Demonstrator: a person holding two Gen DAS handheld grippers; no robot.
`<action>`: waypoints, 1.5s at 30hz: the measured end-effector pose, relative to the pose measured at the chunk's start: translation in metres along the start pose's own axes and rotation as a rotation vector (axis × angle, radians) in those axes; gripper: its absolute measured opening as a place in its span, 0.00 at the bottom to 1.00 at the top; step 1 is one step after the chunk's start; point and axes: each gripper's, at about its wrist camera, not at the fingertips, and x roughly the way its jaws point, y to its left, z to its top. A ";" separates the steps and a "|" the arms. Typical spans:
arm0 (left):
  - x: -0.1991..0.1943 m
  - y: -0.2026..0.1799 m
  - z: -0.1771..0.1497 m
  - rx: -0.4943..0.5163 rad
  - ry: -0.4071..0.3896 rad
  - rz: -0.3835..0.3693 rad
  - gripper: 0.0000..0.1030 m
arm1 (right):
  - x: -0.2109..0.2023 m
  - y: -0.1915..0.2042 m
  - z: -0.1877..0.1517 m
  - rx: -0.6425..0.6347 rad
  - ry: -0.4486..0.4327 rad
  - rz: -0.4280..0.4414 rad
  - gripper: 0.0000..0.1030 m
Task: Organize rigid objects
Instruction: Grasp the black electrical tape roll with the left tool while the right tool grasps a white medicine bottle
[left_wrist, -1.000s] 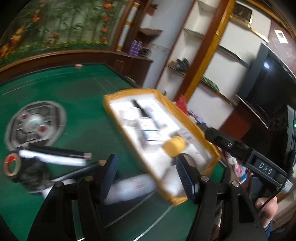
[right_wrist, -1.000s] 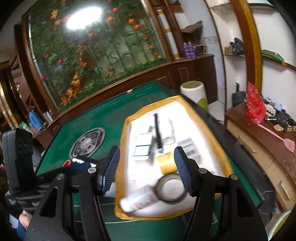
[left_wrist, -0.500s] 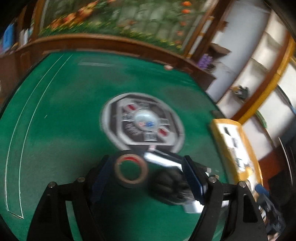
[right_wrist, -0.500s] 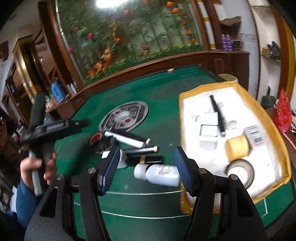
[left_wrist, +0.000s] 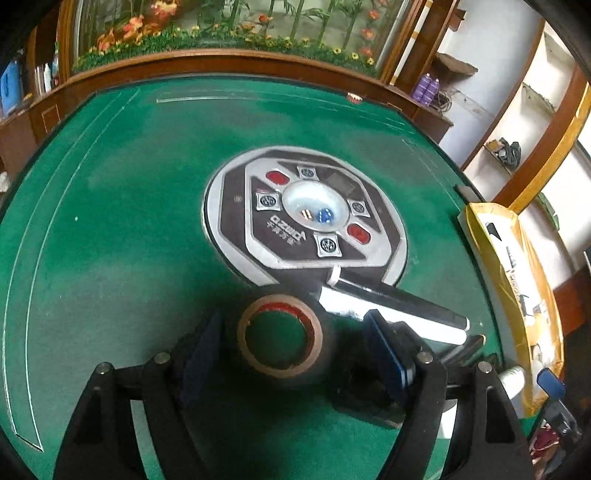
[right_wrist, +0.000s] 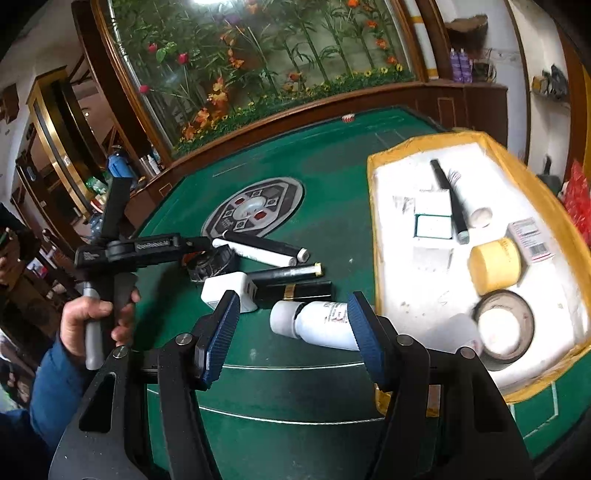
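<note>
A brown tape roll (left_wrist: 279, 336) with a red inner edge lies flat on the green felt, between the fingers of my left gripper (left_wrist: 295, 350). That gripper is open and its pads stand clear of the roll. My right gripper (right_wrist: 293, 330) is open just above a white bottle (right_wrist: 317, 325) lying on its side; the pads do not touch it. Around the bottle lie a white charger block (right_wrist: 229, 291), black tubes (right_wrist: 288, 273) and a black-and-white tube (right_wrist: 262, 251). In the right wrist view the left gripper (right_wrist: 199, 244) reaches over this pile.
A white foam tray (right_wrist: 373, 206) with a yellow taped rim sits on the right, holding a yellow jar (right_wrist: 495, 269), a dark tape roll (right_wrist: 504, 328), small boxes and a black stick. The table's round centre panel (left_wrist: 306, 218) lies beyond the pile. A hand (right_wrist: 96, 317) grips the left handle.
The left gripper swung left from the tray to the tape roll and its jaws widened. The right gripper moved off the tray and down over the white bottle.
</note>
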 end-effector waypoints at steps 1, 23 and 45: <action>0.001 0.001 0.000 0.002 0.001 0.009 0.76 | 0.003 -0.002 0.002 0.014 0.011 0.016 0.59; 0.002 0.006 0.000 0.032 0.006 0.100 0.77 | 0.068 0.038 -0.003 -0.229 0.395 -0.002 0.62; -0.024 0.023 0.002 -0.045 -0.080 0.078 0.61 | 0.060 0.057 -0.038 -0.216 0.367 -0.007 0.62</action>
